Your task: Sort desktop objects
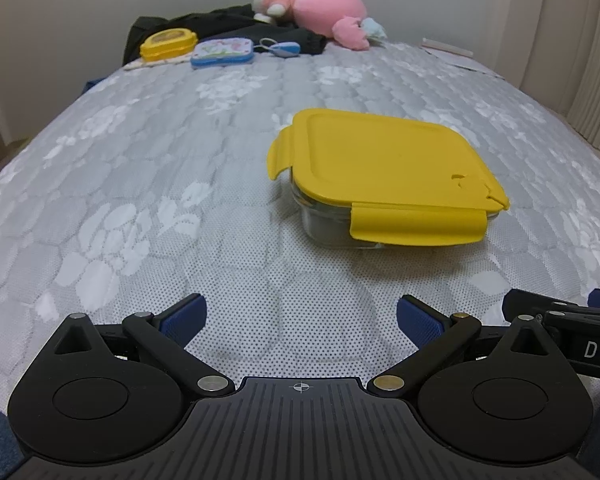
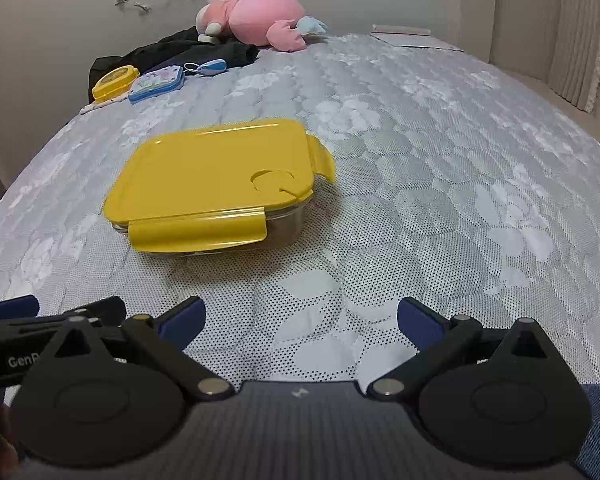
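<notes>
**Lunch box first, small stuff after: how I'd go at it**

Everything sits on a quilted grey mattress (image 1: pixel 140 184), so nothing has a firm base under it. Biggest thing at the back is the pink plush toy (image 1: pixel 320 6) lying on some black clothes (image 1: pixel 220 26), well away from the action.

The piece closest in is the glass box with the yellow lid (image 1: pixel 384 160), roughly centred and just ahead of both tools. One side flap is down over the near wall, another sticks out loose, so my guess is the lid isn't fully latched. I'd squeeze the glass body from both sides and not lift by the lid.

Far left corner has a small yellow box (image 1: pixel 168 42), a blue tin (image 1: pixel 222 52) just beside it, then a little blue tag (image 1: pixel 284 49). Those look like easy one-tool pickups later.

Left gripper (image 1: pixel 300 316) is spread wide and holding nothing, low over the mattress. Right gripper (image 2: pixel 300 316) is the same: wide, nothing in it.
</notes>
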`<state>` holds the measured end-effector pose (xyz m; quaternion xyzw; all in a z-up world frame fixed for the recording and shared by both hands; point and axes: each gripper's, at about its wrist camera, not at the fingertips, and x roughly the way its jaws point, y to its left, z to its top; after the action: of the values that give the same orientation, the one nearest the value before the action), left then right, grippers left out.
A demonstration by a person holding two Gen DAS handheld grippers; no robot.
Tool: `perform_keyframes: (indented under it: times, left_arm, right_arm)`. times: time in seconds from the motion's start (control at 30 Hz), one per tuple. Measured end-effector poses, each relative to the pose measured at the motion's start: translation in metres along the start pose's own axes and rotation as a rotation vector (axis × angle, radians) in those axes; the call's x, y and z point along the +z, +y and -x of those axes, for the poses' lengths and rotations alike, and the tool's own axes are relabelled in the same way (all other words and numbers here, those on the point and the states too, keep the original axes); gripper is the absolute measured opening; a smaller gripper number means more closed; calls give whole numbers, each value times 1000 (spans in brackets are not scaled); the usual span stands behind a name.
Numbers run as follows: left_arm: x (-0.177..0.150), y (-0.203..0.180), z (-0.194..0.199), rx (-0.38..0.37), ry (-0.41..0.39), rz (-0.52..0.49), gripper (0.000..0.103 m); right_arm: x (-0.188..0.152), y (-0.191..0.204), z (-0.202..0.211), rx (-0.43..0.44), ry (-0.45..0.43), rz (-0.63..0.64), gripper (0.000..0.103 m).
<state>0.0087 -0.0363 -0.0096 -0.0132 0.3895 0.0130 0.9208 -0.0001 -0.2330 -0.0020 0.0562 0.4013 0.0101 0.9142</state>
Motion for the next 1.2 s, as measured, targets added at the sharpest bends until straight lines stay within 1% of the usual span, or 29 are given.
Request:
perform_keyframes:
  times: [0.13,0.77,1.03,1.2]
  left_arm:
    - [0,-1,0,12,4,-10,103]
    - [0,-1,-1,4,10,-6,103]
    - [2,10,-2,-13,26,55,103]
    - [2,11,-2,-12,33,55,103]
  right_arm:
    - [0,0,-1,-2,4,3,103]
    - [-2,2,-1,-5,11,16,103]
    - [-3,6,-2,-7,17,40,103]
    - [-2,8,-3,-9,20,48,103]
